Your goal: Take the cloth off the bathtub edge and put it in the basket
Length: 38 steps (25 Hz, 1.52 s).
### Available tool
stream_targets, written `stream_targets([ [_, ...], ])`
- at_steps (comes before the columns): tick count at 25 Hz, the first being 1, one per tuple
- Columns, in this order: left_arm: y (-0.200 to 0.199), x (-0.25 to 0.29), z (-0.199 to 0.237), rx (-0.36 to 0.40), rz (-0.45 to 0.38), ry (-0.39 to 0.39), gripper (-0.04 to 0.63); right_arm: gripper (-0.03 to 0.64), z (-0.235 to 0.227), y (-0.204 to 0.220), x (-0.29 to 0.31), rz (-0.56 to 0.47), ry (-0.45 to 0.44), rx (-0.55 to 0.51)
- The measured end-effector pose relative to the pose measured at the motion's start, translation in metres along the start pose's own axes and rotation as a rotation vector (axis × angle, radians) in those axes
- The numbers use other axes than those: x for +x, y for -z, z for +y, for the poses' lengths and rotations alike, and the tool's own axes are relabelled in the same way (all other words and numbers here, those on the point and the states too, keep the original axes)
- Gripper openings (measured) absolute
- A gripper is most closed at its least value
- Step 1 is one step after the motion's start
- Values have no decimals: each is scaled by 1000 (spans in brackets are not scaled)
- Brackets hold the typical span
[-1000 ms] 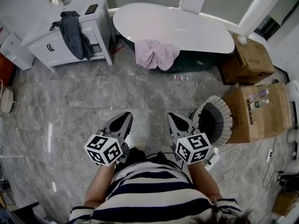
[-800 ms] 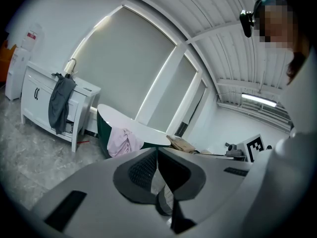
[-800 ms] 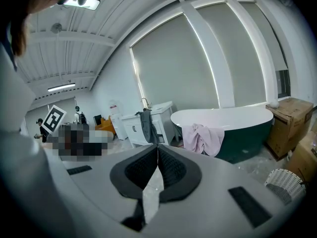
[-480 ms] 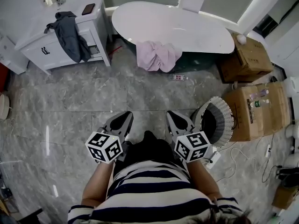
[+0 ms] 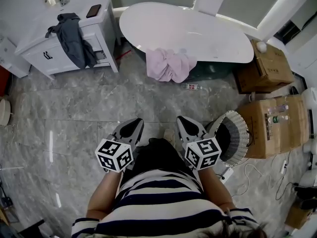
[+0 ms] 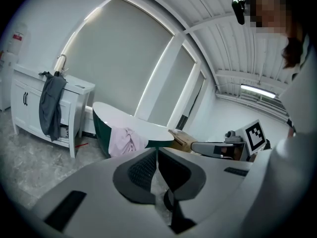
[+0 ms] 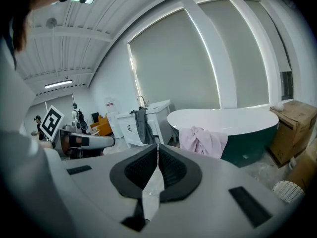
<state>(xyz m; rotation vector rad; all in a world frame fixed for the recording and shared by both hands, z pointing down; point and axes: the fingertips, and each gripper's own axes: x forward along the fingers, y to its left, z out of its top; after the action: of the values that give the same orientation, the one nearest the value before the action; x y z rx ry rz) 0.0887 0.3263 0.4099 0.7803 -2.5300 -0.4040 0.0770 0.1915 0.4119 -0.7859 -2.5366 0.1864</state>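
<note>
listing one moment; the cloth is not yet handled.

item: pale pink crumpled cloth (image 5: 170, 65), draped over the near rim of the white oval bathtub with a dark green outer wall (image 5: 198, 33) and hanging down that wall toward the grey marbled floor. its spread runs along the rim rather more than down it. folds are bunched, with no clean corner to pick out.

item: left gripper (image 5: 132, 123), grey, marker cube at its rear. jaws pressed together, nothing between them.

item: right gripper (image 5: 183, 120), same make. jaws likewise closed tight and empty.

item: round white basket with a pleated wall (image 5: 243, 133), standing on the floor just beside the right gripper, on its outer side. interior dark, contents not discernible.

governing relation: the cloth lies ahead of both grippers, well apart from them across open floor, a little right of the left gripper's line and a little left of the right one's. the right gripper is judged the nearer, and it is also the one next to the basket, so the likelier for the pick. either pair of jaws must part before it can take a fold.

also present: white vanity cabinet (image 5: 34, 51) with a dark grey garment (image 5: 74, 36) hung over it, left of the tub.
</note>
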Motion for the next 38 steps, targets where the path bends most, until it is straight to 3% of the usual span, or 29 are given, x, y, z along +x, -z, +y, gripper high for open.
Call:
stream_targets([
  [18, -55, 160, 47, -33, 11, -133, 25, 28, -122, -54, 108, 88, -126, -38],
  [29, -53, 208, 75, -54, 110, -138, 26, 28, -157, -46, 157, 161, -177, -25],
  [38, -64, 257, 115, 34, 205, -73, 28, 29, -182, -48, 211, 184, -103, 42],
])
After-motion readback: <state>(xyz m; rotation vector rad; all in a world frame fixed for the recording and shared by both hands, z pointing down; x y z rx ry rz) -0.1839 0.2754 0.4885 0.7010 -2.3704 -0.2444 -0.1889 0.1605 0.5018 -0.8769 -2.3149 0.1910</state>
